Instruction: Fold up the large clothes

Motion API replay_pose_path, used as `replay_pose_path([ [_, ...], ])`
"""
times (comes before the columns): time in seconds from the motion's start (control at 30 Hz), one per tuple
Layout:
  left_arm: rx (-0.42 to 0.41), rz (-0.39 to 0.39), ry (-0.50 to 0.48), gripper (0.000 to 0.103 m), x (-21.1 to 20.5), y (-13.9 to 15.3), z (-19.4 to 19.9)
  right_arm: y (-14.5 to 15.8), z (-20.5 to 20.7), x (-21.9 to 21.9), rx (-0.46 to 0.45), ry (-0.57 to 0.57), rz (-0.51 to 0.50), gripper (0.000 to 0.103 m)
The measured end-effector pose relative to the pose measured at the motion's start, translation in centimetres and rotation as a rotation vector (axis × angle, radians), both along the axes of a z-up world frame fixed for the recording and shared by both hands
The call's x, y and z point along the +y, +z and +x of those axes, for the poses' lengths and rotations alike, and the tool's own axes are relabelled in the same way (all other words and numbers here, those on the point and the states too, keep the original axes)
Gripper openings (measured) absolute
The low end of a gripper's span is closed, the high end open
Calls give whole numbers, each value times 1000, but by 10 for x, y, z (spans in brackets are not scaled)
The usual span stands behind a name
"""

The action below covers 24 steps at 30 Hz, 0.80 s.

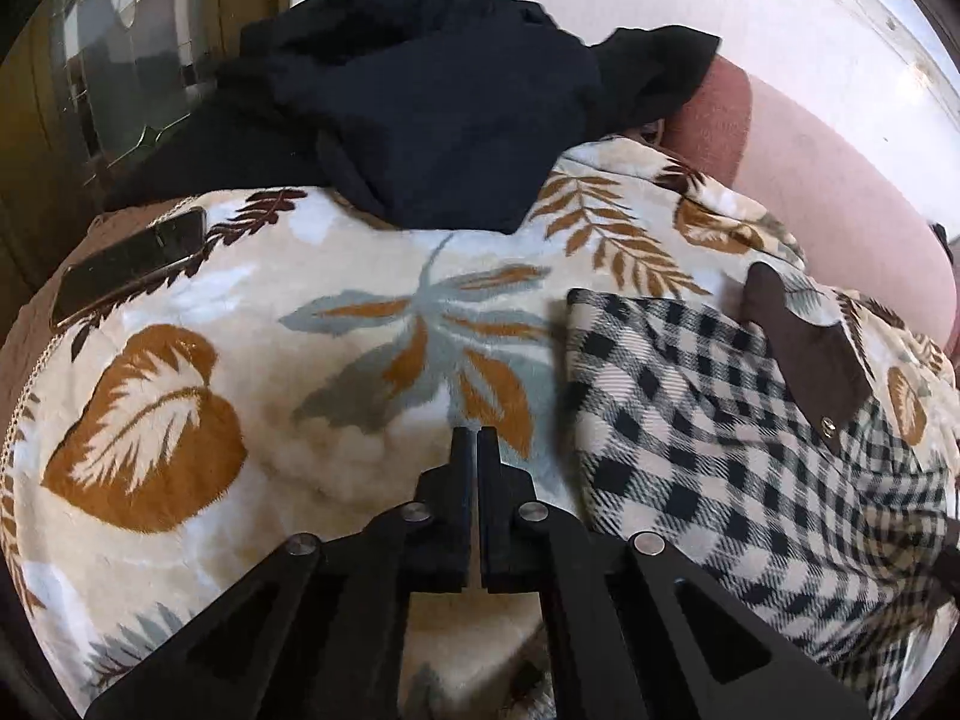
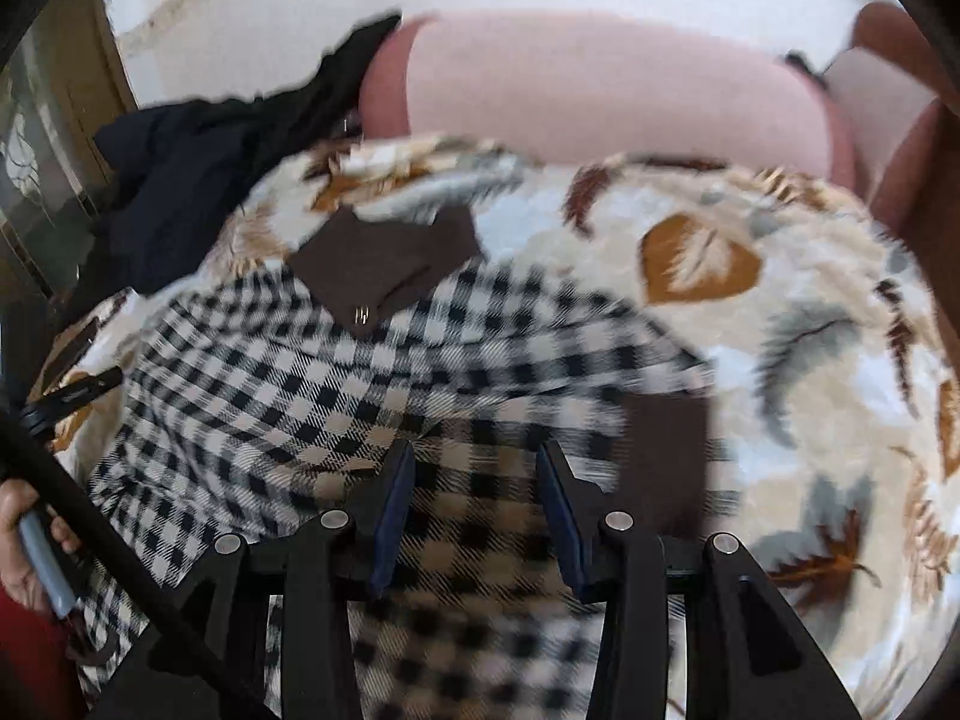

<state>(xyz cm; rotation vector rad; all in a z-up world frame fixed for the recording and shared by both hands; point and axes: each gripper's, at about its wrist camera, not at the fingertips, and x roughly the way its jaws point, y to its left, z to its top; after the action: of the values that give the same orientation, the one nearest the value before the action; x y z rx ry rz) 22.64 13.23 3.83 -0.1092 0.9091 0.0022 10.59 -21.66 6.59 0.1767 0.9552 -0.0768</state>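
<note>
Black-and-cream checked flannel shirt with brown collar (image 2: 336, 372): lay partly folded on the leaf-patterned plush blanket (image 1: 252, 312); folding judged unfinished. Dark navy garment heap (image 1: 420, 96): lay behind, unfolded. Left gripper (image 1: 478, 444): fingers together, empty. Right gripper (image 2: 477, 462): fingers apart over the shirt.

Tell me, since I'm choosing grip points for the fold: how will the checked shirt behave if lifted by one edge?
The checked shirt will probably go floppy: it already lies in soft wrinkles on the leaf-print blanket. It looks like thick woven flannel, so likely fairly weighty and not slippery. The plush blanket may drag at it when pushed.
</note>
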Motion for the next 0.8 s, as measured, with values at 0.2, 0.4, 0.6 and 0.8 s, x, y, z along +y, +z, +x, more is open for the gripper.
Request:
replay_pose_path([
  [0.2, -52, 2, 13, 50, 1, 15, -9, -50, 39, -2, 112, -10, -8, 46],
  [0.4, -14, -19, 57, 59, 19, 15, -12, -66, 61, -4, 106, -32, -91, 55],
  [0.6, 12, -48, 6, 65, 13, 12, -21, -35, 47, 5, 37, -14, -124, 54],
  [0.8, 41, 25, -67, 66, -9, -1, -27, -20, 13, 34, -1, 73, -15, 49],
])
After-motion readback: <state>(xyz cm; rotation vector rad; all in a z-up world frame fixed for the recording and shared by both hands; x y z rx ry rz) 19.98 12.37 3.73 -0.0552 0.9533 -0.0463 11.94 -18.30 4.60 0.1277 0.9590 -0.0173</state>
